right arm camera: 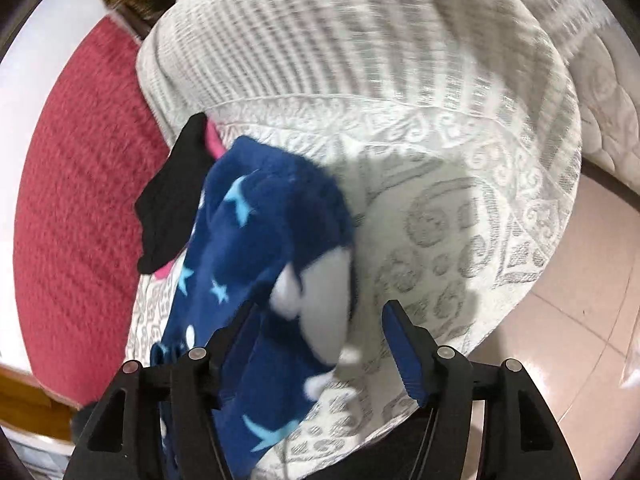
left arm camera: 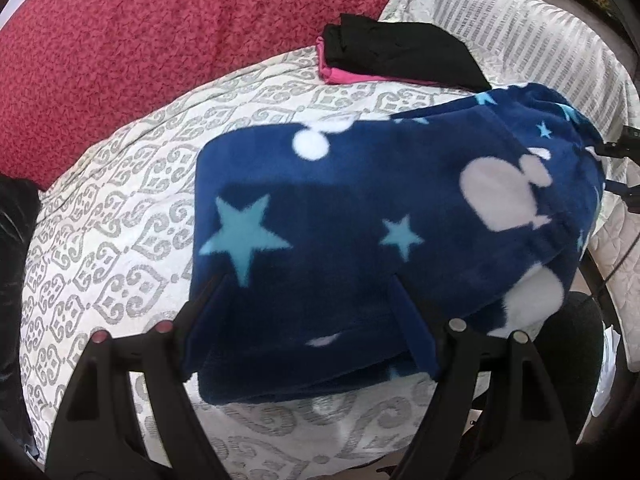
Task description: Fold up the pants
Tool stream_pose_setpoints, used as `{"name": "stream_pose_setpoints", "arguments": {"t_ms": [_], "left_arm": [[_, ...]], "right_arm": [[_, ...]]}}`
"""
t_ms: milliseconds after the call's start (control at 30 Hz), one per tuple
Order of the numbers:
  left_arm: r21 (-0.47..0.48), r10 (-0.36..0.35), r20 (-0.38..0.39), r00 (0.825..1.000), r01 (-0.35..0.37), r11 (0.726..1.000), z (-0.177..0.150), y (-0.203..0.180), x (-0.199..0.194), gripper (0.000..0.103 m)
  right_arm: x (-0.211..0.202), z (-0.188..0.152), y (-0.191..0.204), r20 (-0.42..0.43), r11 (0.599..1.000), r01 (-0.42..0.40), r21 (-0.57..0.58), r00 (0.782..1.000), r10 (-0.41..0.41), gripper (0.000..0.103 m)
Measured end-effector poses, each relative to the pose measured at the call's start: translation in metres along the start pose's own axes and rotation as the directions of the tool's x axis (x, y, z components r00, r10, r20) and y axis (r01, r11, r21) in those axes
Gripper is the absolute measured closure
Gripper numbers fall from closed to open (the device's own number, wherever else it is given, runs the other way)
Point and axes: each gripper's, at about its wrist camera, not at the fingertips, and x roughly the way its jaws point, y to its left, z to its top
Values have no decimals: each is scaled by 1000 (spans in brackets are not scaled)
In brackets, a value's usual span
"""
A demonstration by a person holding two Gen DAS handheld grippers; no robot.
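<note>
The pants (left arm camera: 360, 216) are dark blue fleece with light blue stars and white shapes, folded into a thick bundle on a white bedspread with grey scrollwork (left arm camera: 120, 184). My left gripper (left arm camera: 308, 280) is open, its two fingers spread over the bundle's near edge. In the right wrist view the pants (right arm camera: 248, 248) hang as a blurred fold. My right gripper (right arm camera: 320, 308) is open, with its left finger against the fabric and its right finger (right arm camera: 400, 332) free over the bedspread. The right gripper's black fingers (left arm camera: 624, 140) show at the bundle's far right end.
A folded black garment on a pink one (left arm camera: 392, 56) lies beyond the pants. A red blanket (left arm camera: 140, 40) covers the far left. A striped white pillow (left arm camera: 520, 28) sits at the far right. Tiled floor (right arm camera: 580, 280) lies past the bed's edge.
</note>
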Motion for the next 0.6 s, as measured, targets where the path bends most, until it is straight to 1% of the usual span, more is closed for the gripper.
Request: {"name": "stream_pose_setpoints", "arguments": {"t_ms": [133, 200, 333, 367, 433, 467, 500, 533, 567, 600], "left_arm": [[12, -23, -3, 1000, 23, 1000, 5, -8, 0, 23], [18, -30, -8, 1000, 30, 999, 8, -12, 2, 23], [29, -44, -14, 999, 44, 999, 13, -19, 5, 22], [32, -36, -22, 999, 37, 999, 13, -20, 9, 22], [24, -10, -39, 999, 11, 1000, 11, -18, 15, 22], [12, -12, -44, 999, 13, 1000, 10, -15, 17, 22], [-3, -20, -47, 999, 20, 1000, 9, -12, 18, 22], [-18, -27, -49, 998, 27, 999, 8, -9, 18, 22], [-28, -31, -50, 998, 29, 999, 8, -7, 18, 22], [-31, -31, -50, 998, 29, 999, 8, -6, 19, 22]], "right_arm": [[7, 7, -13, -35, 998, -60, 30, 998, 61, 35], [13, 10, -11, -35, 997, -76, 30, 996, 77, 35], [21, 17, 5, -3, 996, -88, 26, 996, 88, 34], [22, 20, 8, 5, 996, -89, 30, 996, 88, 33], [29, 27, 13, 21, 997, -63, 36, 998, 62, 33], [33, 29, 16, 30, 998, -43, 37, 999, 42, 34], [36, 30, 19, 38, 999, -29, 31, 999, 28, 47], [36, 30, 24, 48, 1000, -24, 11, 999, 23, 63], [35, 31, 30, 51, 1000, -19, -22, 999, 20, 89], [32, 31, 36, 58, 999, -19, -41, 998, 22, 89]]}}
